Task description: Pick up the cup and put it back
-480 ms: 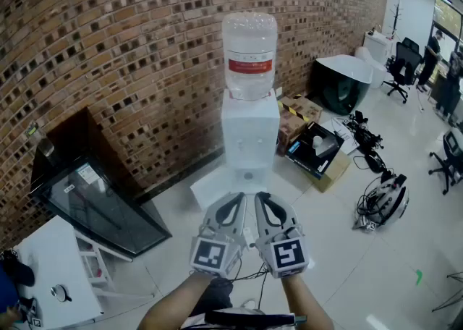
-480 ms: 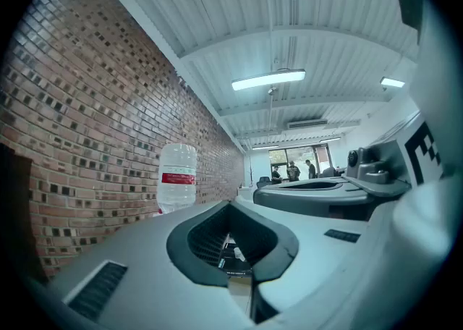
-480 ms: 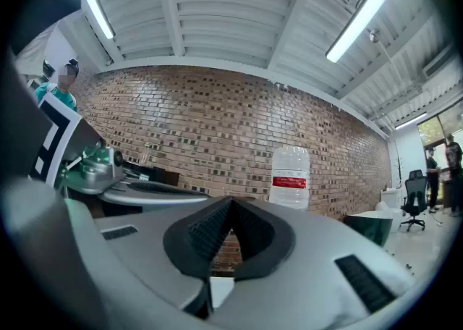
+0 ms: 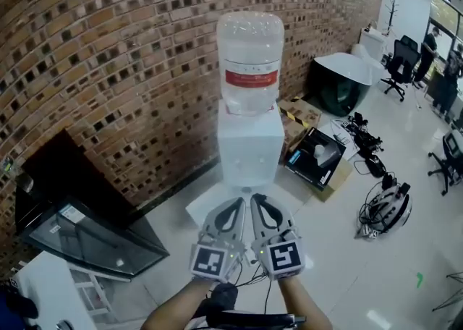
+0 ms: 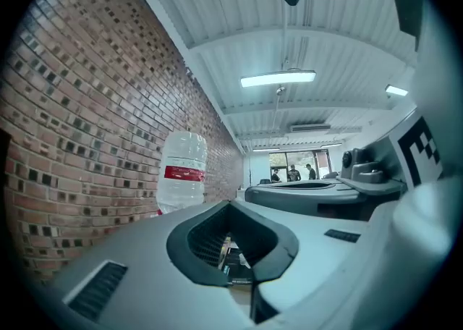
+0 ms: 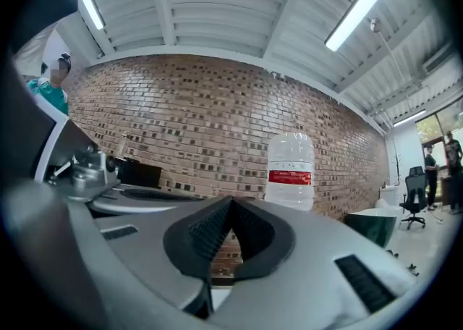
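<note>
No cup shows in any view. A white water dispenser (image 4: 249, 149) with a large clear bottle (image 4: 249, 57) on top stands against the brick wall, straight ahead. My left gripper (image 4: 237, 204) and right gripper (image 4: 256, 201) are held side by side just in front of its base, pointing at it. Both are shut with nothing between the jaws. In the left gripper view the shut left gripper (image 5: 233, 209) points past the bottle (image 5: 181, 173). In the right gripper view the right gripper (image 6: 230, 204) is shut too, with the bottle (image 6: 291, 169) to its right.
A dark glass-fronted cabinet (image 4: 79, 231) lies at the left, a white table (image 4: 43, 285) below it. Open cardboard boxes (image 4: 318, 156) sit right of the dispenser. A helmet with cables (image 4: 388, 209) lies on the floor. A dark tub (image 4: 343, 82) and office chairs (image 4: 401, 64) stand at the back right.
The head view has drawn closer to the dispenser, which looks larger and a little higher. Both grippers stay shut, side by side.
</note>
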A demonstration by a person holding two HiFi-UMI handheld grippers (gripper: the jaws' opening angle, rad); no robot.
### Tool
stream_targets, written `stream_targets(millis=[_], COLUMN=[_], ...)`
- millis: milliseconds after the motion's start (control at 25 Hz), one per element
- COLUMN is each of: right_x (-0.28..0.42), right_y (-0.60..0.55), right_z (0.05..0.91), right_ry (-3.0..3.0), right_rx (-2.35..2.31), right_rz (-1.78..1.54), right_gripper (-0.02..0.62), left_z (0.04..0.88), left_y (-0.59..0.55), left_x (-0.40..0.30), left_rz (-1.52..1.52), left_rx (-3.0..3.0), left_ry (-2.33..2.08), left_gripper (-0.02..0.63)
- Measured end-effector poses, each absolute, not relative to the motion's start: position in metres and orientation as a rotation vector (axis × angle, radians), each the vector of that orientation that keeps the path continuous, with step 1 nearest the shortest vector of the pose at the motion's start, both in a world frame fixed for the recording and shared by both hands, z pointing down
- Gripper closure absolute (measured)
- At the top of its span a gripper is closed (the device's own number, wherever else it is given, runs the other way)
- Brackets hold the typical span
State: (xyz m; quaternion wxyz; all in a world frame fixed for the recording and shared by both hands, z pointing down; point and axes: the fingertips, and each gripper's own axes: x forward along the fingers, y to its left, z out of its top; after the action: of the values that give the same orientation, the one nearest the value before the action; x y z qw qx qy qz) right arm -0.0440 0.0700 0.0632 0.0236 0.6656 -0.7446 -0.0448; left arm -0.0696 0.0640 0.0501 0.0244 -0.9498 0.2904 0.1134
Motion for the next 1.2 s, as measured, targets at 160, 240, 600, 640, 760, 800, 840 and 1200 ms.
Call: stream_targets(millis=[160, 240, 600, 640, 760, 800, 840, 1200], right_x=[-0.037, -0.034, -0.011, -0.006, 0.005, 0.008, 0.010, 0.049], right_y=[0.014, -0.010, -0.072, -0.077, -0.089, -0.093, -0.096, -0.128], right_z=[0.062, 0.062, 0.065, 0.066, 0.070, 0.070, 0.070, 0.111], right_ry=[-2.260, -2.251, -2.226, -2.219, -2.210, -2.222, -2.240, -2.294], right_rx=[2.057, 2.076, 2.120, 2.104, 2.058, 2.061, 2.070, 1.985], right_rz=[-0.152, -0.136, -0.091, -0.102, -0.133, -0.123, -0.104, -0.058], right_gripper=[0.595, 0.594, 0.594, 0.594, 0.594, 0.594, 0.594, 0.594], left_z=[0.050, 0.048, 0.046, 0.046, 0.049, 0.053, 0.055, 0.092], left_y=[0.011, -0.011, -0.078, -0.083, -0.094, -0.096, -0.100, -0.130], left_x=[-0.058, -0.052, -0.033, -0.029, -0.018, -0.014, -0.010, 0.030], left_rz=[0.315, 0.309, 0.344, 0.346, 0.320, 0.293, 0.282, 0.255], left_rx=[-2.977, -2.990, -2.979, -2.977, -2.991, -3.003, -3.006, -3.009], left_ry=[0.850, 0.821, 0.805, 0.808, 0.822, 0.830, 0.838, 0.888], left_gripper=[0.614, 0.614, 0.614, 0.614, 0.614, 0.614, 0.614, 0.614])
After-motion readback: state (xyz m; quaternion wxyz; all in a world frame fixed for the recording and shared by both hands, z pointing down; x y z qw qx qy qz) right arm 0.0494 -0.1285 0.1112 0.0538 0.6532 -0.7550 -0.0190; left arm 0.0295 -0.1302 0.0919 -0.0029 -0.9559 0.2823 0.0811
